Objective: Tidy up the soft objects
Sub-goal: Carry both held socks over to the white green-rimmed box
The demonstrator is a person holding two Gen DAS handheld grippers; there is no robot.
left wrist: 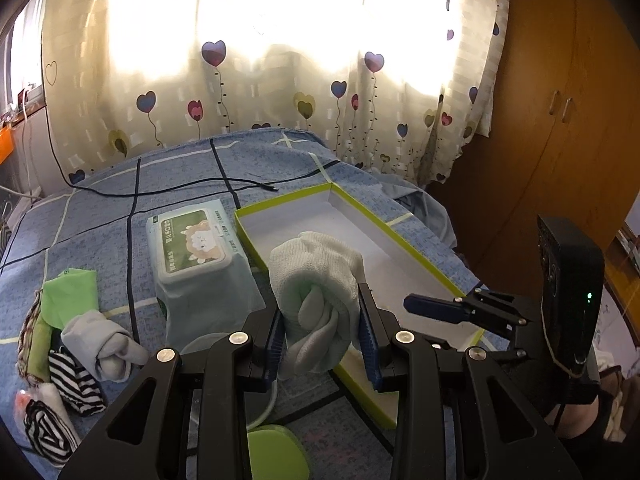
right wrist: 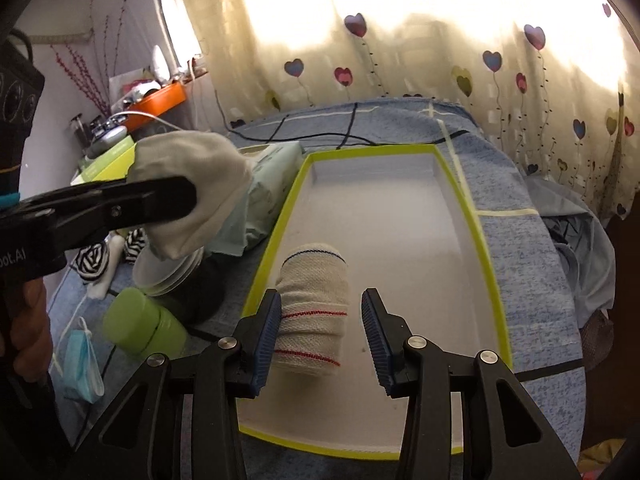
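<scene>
My left gripper [left wrist: 322, 326] is shut on a rolled white sock [left wrist: 316, 296] and holds it above the near left edge of a shallow box with a lime-green rim [left wrist: 360, 208]. In the right wrist view that sock [right wrist: 192, 192] hangs left of the box [right wrist: 484, 248]. My right gripper [right wrist: 320, 336] is open, its fingers on either side of a rolled beige sock with red and blue stripes [right wrist: 314, 312] that lies in the box's near end. The left pad touches it; the right pad stands apart.
On the blue checked bedspread [left wrist: 180, 184] lie a wet-wipes pack [left wrist: 192, 244], a grey rolled sock [left wrist: 104, 344], striped socks [left wrist: 76, 380], green cloth [left wrist: 70, 296] and a black cable [left wrist: 240, 184]. A green bottle [right wrist: 144, 324], stacked bowls [right wrist: 168, 272] and a face mask [right wrist: 82, 364] sit left of the box.
</scene>
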